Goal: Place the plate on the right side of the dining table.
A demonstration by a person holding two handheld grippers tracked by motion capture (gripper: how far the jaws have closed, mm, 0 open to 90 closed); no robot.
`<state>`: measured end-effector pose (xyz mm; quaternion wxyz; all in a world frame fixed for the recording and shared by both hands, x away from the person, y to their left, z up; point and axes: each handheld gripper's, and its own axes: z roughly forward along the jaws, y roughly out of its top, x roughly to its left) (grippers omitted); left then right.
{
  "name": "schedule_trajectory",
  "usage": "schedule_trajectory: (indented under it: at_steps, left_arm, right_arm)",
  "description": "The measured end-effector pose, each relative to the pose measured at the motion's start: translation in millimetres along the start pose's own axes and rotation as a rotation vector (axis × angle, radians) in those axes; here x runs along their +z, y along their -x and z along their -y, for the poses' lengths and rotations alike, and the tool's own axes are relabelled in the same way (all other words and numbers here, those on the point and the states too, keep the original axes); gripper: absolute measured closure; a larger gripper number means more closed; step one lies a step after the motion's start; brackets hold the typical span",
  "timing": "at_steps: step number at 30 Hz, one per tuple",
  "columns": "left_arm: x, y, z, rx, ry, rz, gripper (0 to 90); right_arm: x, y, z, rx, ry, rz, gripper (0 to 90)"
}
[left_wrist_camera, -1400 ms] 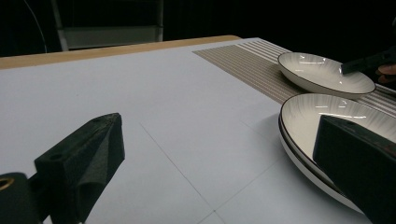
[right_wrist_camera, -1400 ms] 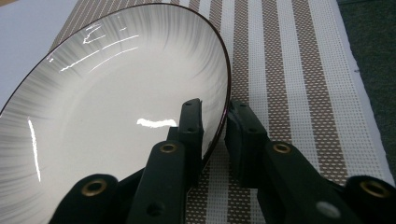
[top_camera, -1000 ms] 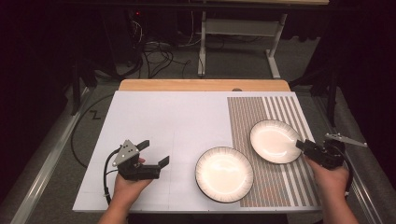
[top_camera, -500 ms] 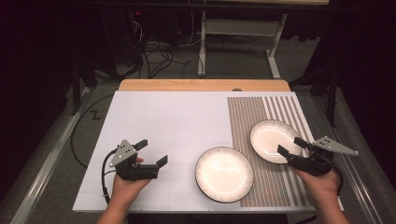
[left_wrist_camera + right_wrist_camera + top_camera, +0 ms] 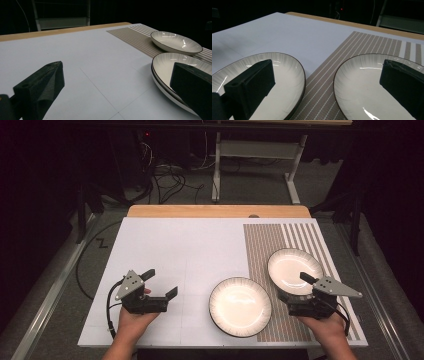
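1. Right tool (image 5: 296, 292): I hold it at about 4 o'clock on the tabletop (image 5: 190, 250), just off the near edge of the far plate (image 5: 294, 268). Its jaws have just been opening and stand wide apart, nothing between them.
2. Left tool (image 5: 162, 282): at about 8 o'clock, resting in my hand above the white surface, jaws apart and empty, well clear of both plates.
3. Far plate: lies flat on the striped mat (image 5: 260, 245) at roughly 3 o'clock, free of either tool.
4. Near plate (image 5: 240, 306): at about 5 o'clock, straddling the mat's left edge, near the far plate but not touching it, as far as I can tell.
5. Step in hand, as I judge it: the far plate is set down and released; the right tool is clear of it.
6. Next move, my guess: the near plate, which calls for a low approach to its rim and a level lift.
7. View notes: the right gripper view shows the strip of mat between the two plates (image 5: 317, 82). The left gripper view shows the near plate's rim (image 5: 160, 80) standing double, as though two were stacked; I cannot confirm that from above.
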<state>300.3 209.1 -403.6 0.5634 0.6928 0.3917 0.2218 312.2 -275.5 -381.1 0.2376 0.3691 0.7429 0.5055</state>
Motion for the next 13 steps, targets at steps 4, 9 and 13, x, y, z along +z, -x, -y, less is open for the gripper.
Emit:
schedule_trajectory:
  at_steps: [4,9,13]
  left_arm:
    - [-0.3,0.6,0.1,-0.002,0.006,-0.005,0.1]
    - [0.3,0.3,0.4,-0.008,0.003,-0.007,0.1]
    - [0.6,2.2,-3.0,-0.049,0.024,0.008,0.2]
  right_arm:
    - [1.7,-1.3,3.3,-0.009,-0.008,-0.004,0.9]
    - [0.6,1.4,4.4,-0.007,-0.004,0.001,0.9]
    - [-0.4,2.5,4.0,0.005,0.007,-0.002,0.9]
